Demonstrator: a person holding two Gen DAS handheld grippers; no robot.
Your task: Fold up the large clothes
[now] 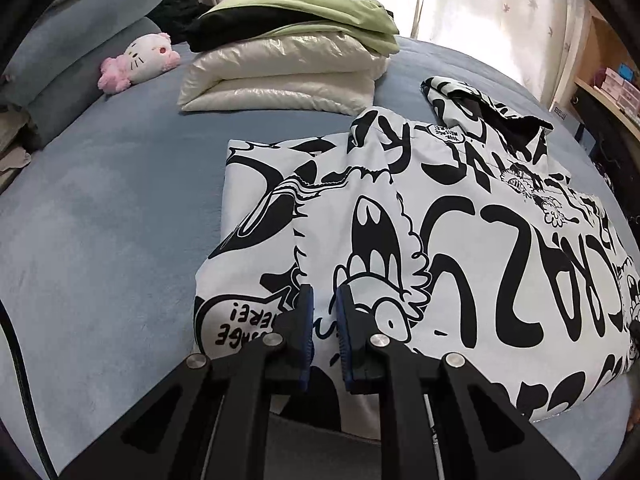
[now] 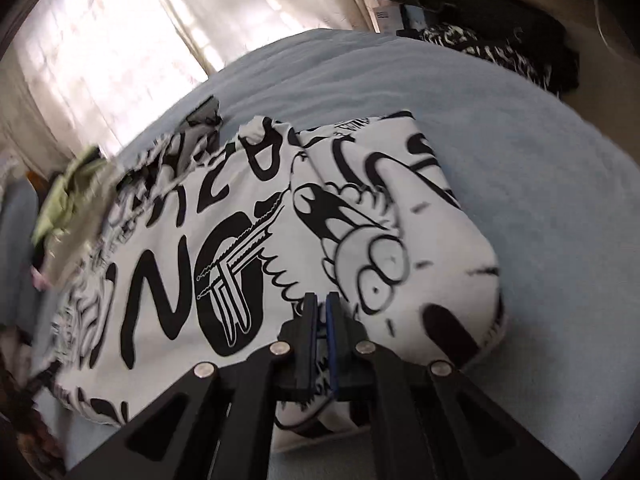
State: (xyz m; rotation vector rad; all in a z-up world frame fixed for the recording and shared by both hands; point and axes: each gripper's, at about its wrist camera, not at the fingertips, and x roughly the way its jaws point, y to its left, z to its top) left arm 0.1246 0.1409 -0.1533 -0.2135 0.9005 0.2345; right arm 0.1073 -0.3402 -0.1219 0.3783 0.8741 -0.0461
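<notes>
Both grippers, left (image 1: pixel 325 300) and right (image 2: pixel 322 300), pinch the near hem of the black-and-white printed garment (image 1: pixel 420 220) at lower centre, spread on the blue bed (image 1: pixel 100 220).

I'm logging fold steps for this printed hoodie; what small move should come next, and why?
Probably carry the pinched hem toward the hood. Both the left tool and the right tool are shut on the hoodie, whose sleeves already lie folded in on the bed.
</notes>
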